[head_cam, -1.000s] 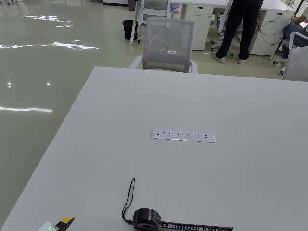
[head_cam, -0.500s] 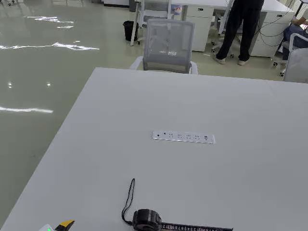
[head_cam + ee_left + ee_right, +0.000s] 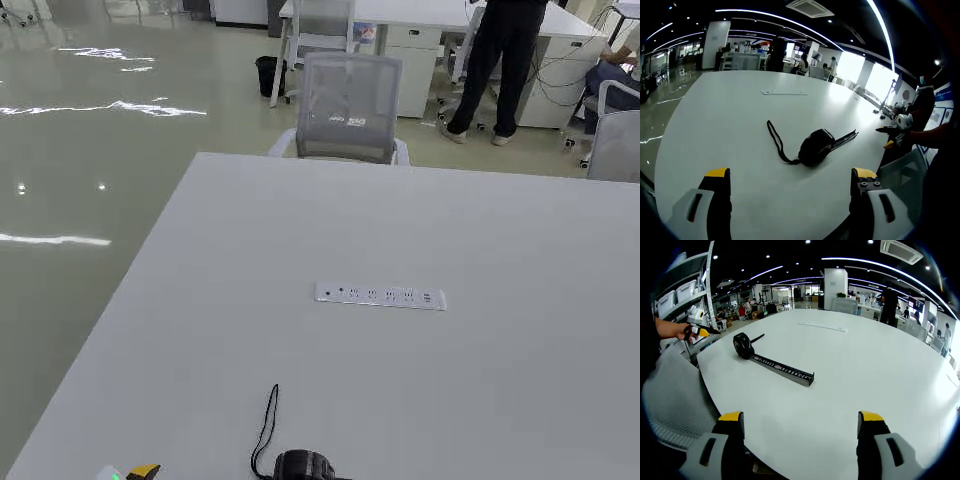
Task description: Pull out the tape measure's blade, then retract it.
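The tape measure lay on the white tabletop near its front edge, and each view gave a different share of it. In the head view, the top of the black case sat at the very bottom of the picture, with its black wrist strap trailing away toward a white power strip farther up the tabletop. The right gripper view gave the fullest account: the blade was drawn out from the case in a straight line across the surface, its printed markings legible as a band and its end hook resting on the tabletop. The left gripper view looked at the case from the other side, the strap looping off to the left and a short run of blade pointing right. The left hand-held gripper was released, its yellow-tipped jaws spread wide and grasping nothing, well short of the case. The right hand-held gripper was likewise released and empty, its jaws apart and clear of the blade's end. Beyond the far edge of the tabletop, the head view took in a grey mesh chair and a person standing by other desks.
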